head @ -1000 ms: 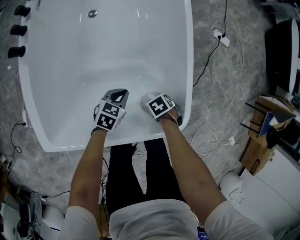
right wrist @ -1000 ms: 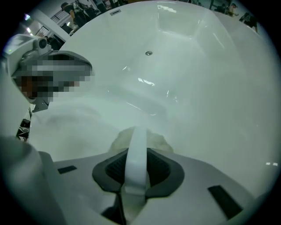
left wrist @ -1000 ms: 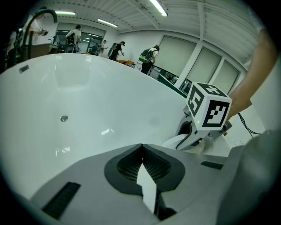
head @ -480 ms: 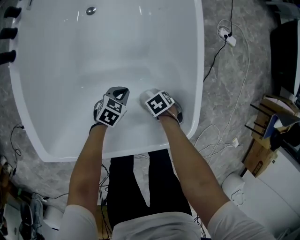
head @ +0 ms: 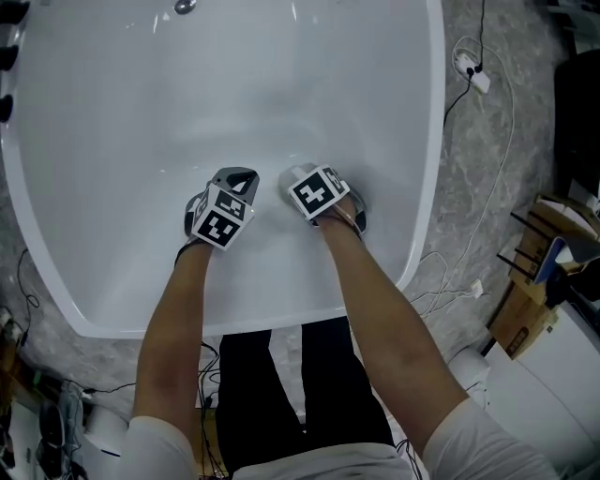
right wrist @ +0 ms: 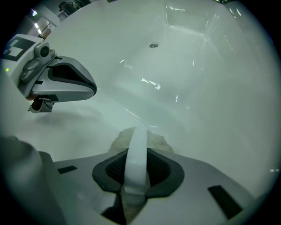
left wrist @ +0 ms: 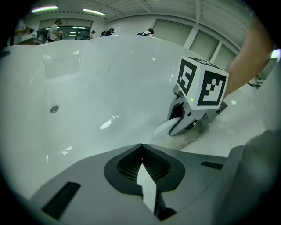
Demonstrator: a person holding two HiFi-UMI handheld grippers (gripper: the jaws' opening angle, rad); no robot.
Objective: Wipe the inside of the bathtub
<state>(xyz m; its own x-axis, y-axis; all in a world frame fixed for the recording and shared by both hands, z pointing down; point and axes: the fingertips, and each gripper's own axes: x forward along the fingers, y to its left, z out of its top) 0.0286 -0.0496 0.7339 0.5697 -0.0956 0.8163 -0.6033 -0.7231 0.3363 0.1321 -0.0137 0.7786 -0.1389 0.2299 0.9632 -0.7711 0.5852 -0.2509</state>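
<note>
Right tool (right wrist: 135, 132) clamped on beige cloth (right wrist: 159, 141), pressed against bathtub (head: 122, 131). Left tool (left wrist: 141, 147) closed, empty. Head view hides the cloth.

— A home bathroom?
— No. More a test hall or workshop. The bathtub (head: 433, 141) stands loose on a grey marbled floor (head: 492, 202), with no walls round it.
— What else?
— Cables (head: 507, 122) and a plug strip (head: 479, 81) trail over the floor at the right, beside cardboard boxes (head: 521, 319). Beyond the tub's far end: strip lights (left wrist: 44, 8), glass panels (left wrist: 205, 43), and people (left wrist: 55, 29) standing about.
</note>
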